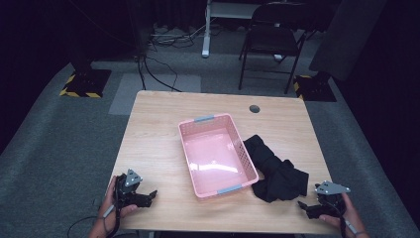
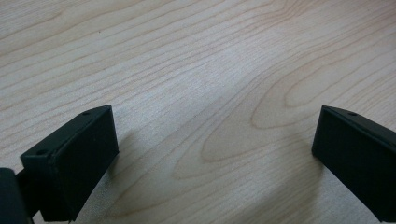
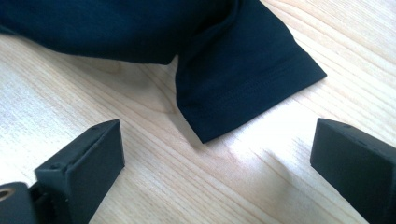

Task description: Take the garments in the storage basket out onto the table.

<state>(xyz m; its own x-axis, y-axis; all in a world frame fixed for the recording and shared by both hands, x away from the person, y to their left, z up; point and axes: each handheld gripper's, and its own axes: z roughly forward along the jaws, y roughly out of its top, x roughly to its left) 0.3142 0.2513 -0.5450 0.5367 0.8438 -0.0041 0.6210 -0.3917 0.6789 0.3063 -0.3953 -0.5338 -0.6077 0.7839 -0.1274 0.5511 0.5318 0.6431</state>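
A pink plastic basket (image 1: pixel 189 158) stands empty in the middle of the wooden table (image 1: pixel 158 129). A crumpled black garment (image 1: pixel 277 171) lies just right of it, touching its side. My right gripper (image 1: pixel 303 207) rests open at the table's front right, a little short of the garment. In the right gripper view a hemmed sleeve of the garment (image 3: pixel 243 79) lies ahead of the open right gripper (image 3: pixel 217 158), with bare wood between the jaws. At the front left my left gripper (image 1: pixel 151 196) is open over bare table (image 2: pixel 196 70), holding nothing.
A round cable hole (image 1: pixel 254 108) sits near the table's far right edge. A black folding chair (image 1: pixel 272 39) and loose floor cables (image 1: pixel 158 69) lie beyond the table. Bare wood stretches left of the basket.
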